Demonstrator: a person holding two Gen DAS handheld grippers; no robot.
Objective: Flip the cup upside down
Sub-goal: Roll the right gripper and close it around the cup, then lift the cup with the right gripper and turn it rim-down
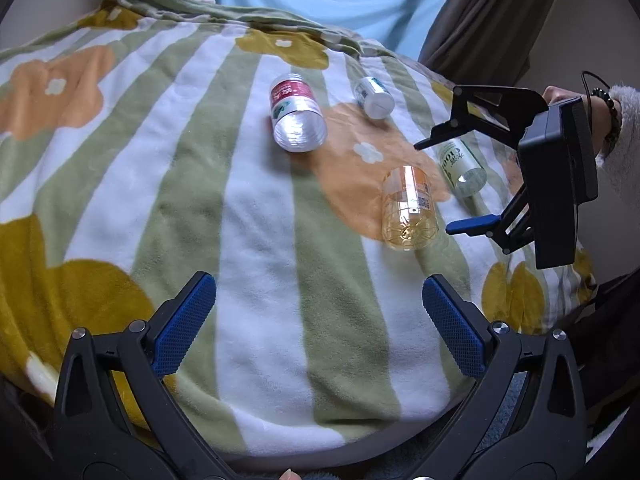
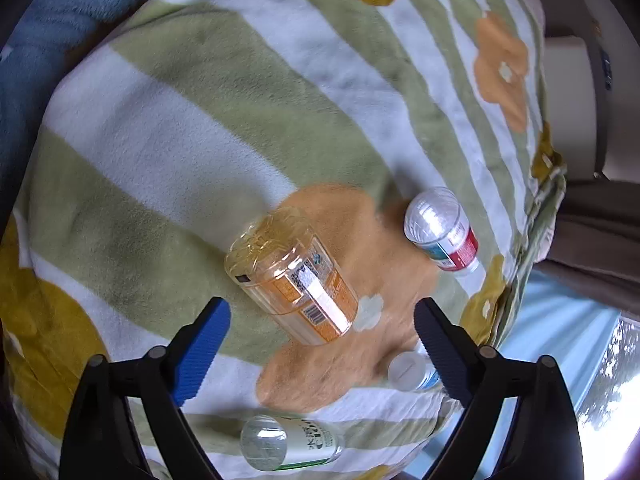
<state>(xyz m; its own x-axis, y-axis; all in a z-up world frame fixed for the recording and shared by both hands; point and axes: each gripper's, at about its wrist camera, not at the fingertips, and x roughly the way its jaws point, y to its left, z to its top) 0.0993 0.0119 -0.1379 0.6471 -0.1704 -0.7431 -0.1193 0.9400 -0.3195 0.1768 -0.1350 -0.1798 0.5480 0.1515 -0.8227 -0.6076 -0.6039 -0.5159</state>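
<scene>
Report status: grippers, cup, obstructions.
Left gripper open, empty. Right gripper open above orange cup, not gripping. Green-label cup close by.

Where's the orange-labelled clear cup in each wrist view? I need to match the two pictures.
Left wrist view: the orange cup stands right of centre, base up, on the blanket, near the right hand-held gripper.
Right wrist view: the orange cup sits at centre, just ahead of the open fingers.
Shared landmark: the orange flower patch under and beside the cup.
</scene>
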